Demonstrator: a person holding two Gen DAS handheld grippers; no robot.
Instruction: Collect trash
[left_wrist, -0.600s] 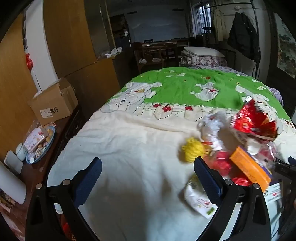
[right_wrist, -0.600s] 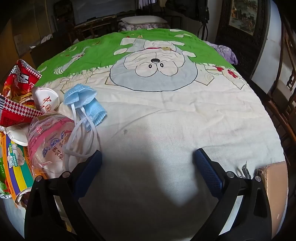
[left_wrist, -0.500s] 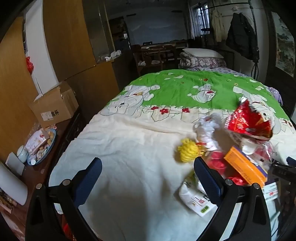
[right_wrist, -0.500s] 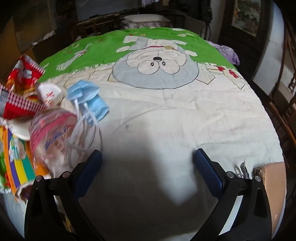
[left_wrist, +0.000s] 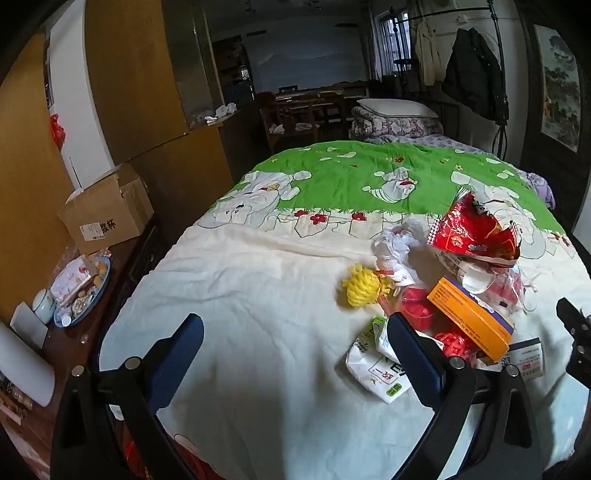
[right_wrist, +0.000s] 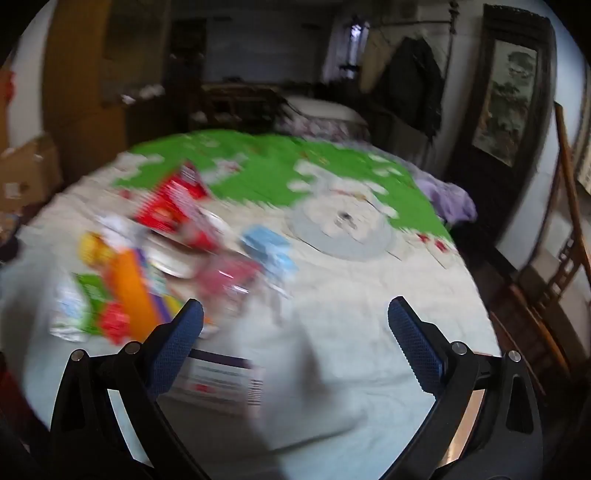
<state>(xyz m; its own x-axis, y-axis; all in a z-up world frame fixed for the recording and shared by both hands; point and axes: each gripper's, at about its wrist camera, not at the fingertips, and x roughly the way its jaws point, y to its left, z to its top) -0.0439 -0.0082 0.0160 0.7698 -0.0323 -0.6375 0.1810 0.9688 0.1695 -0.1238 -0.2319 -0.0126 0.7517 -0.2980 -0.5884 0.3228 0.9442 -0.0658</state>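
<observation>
Left hand-held gripper (left_wrist: 295, 347) hangs with fingers spread wide, nothing between them; the trash pile (left_wrist: 454, 291) sits on the bed (left_wrist: 258, 295) just off its right finger. Right hand-held gripper (right_wrist: 295, 332) is likewise spread and empty, the blurred trash ahead-left.

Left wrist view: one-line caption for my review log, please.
Open left tool hovers over the bed beside a trash pile: yellow ball, orange box, red wrapper.
</observation>
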